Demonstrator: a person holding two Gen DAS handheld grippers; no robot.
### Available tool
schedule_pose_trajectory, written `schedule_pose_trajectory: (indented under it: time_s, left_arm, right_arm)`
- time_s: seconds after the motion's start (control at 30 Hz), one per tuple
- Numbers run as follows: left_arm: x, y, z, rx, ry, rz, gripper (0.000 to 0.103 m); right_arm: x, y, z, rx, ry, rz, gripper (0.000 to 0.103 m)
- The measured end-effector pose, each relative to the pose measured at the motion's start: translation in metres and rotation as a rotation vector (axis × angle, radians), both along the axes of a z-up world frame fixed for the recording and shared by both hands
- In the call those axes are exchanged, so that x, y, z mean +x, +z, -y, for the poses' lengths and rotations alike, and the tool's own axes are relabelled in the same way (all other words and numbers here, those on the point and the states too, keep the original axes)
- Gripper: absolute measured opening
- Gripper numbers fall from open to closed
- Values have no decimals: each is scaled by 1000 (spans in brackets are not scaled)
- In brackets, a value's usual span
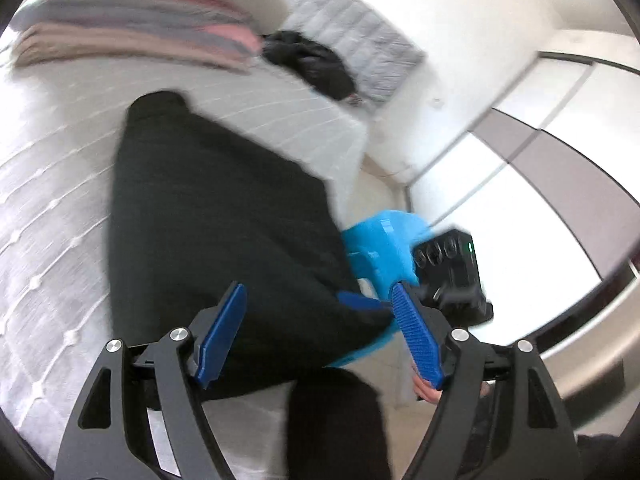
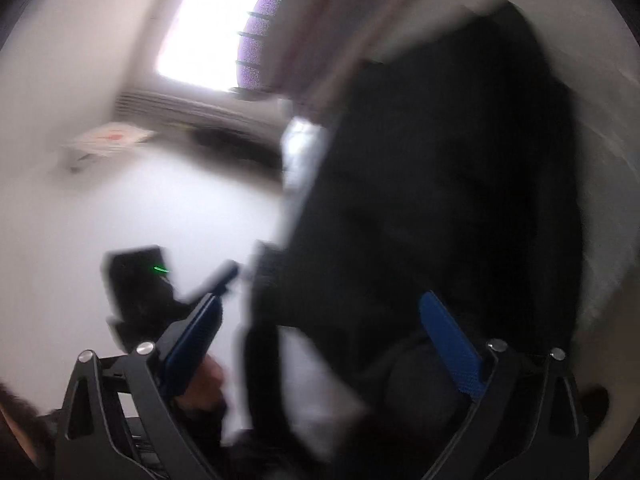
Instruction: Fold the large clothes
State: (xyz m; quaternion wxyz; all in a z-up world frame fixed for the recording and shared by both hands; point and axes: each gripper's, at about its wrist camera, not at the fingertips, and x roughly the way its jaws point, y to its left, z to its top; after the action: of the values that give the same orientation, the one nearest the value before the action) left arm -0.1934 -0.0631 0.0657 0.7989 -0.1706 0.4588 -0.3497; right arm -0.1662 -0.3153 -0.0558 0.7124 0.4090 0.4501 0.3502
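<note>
A large black garment lies folded on the white quilted bed, one edge hanging off the near side. My left gripper is open above its near end, holding nothing. The right gripper shows in the left wrist view beyond my right finger. In the blurred right wrist view the black garment fills the right half. My right gripper is open over its near edge. The left gripper appears at the left of that view.
A stack of folded pink and grey clothes sits at the bed's far side, with a crumpled black item beside it. A blue plastic stool stands on the floor by the bed. A window is ahead in the right wrist view.
</note>
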Motion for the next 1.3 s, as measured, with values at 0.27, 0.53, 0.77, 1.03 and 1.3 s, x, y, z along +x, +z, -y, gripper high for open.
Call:
schedule_pose_trajectory:
  time_s: [0.27, 0.53, 0.77, 1.03, 1.3]
  left_arm:
    - [4, -54, 7, 98, -44, -100, 71]
    - [13, -21, -60, -50, 28, -86, 83]
    - [58, -74, -117, -139, 159, -265, 87]
    - [97, -142, -103, -226, 166, -441, 87]
    - [117, -151, -78, -314, 96, -476, 93]
  right_arm:
    - [-18, -10, -5, -94, -67, -49, 50]
    - [-17, 42, 1, -279, -192, 77, 97]
    - [-3, -38, 43, -125, -203, -184, 97]
    - [21, -80, 48, 45, -112, -293, 97]
    - [44, -115, 23, 181, -32, -368, 97]
